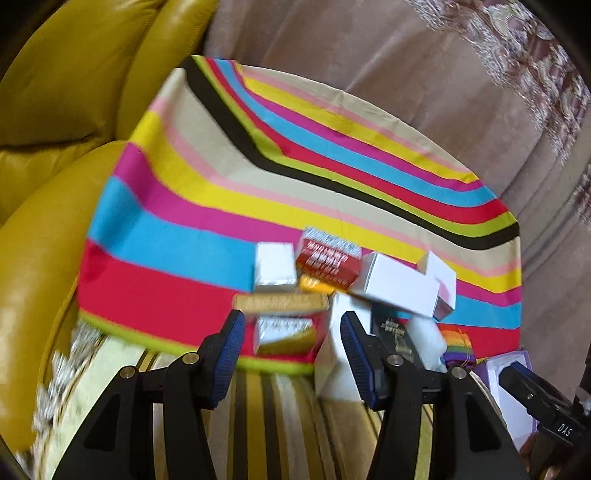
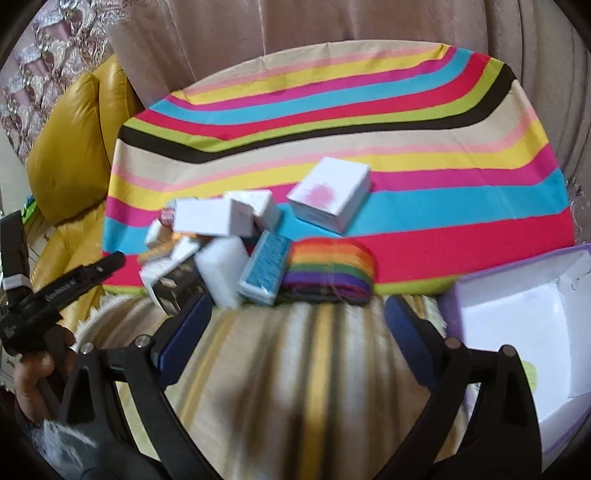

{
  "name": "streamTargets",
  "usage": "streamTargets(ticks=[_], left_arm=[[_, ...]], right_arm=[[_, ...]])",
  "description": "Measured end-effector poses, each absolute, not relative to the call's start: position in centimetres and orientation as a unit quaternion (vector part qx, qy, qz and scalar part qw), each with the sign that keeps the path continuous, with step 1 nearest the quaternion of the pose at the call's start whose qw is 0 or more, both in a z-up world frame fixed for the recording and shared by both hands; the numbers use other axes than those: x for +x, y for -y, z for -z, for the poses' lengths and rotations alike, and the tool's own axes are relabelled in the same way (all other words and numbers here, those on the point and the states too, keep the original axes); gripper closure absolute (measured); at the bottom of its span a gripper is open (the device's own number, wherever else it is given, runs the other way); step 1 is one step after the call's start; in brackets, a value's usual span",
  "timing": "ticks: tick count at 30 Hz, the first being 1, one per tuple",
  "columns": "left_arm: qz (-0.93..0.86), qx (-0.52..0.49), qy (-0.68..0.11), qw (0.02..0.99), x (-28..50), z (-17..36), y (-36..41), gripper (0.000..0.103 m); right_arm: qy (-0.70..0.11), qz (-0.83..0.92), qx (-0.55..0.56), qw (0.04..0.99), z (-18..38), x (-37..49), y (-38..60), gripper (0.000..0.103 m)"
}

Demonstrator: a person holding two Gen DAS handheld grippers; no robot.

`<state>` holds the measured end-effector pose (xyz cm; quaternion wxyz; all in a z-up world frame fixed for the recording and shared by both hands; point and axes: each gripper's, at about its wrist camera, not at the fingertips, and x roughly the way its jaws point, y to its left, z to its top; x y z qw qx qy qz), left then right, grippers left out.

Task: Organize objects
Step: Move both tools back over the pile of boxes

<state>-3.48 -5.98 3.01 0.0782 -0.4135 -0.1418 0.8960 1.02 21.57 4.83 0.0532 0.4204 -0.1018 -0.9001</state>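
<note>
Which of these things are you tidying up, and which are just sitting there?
For tidying:
- pile of small boxes
- white box with pink blot
- rainbow strap roll
- open lilac box, probably where they go

Just there:
- striped cloth
- yellow sofa
- curtain

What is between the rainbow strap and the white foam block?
A small blue box stands between the rainbow strap and the white foam block, seen in the right wrist view.
</note>
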Motion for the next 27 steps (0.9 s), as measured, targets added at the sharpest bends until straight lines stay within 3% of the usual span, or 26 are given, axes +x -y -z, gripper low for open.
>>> streamTargets(ticks=[13,20,27], left_arm=[[-0.890,-0.406,0.188,0.093,-6.2,-2.3,8.7,0.046],[-0.893,-0.385,0.225,0.067,-5.9,-2.4,10.8,0.037],[-0.883,-0.381,0.263,0.070,-5.6,-1.4,12.2,0.037]], right_arm=[[0.066,0.906,0.416,0.039,-5.2,-4.3,-14.9,0.001],[0.062,0.908,0.414,0.009,-4.7,-6.4,-12.0,0.001],[0.033,0.906,0.422,-0.012,-3.7,-8.1,-9.6,0.001]])
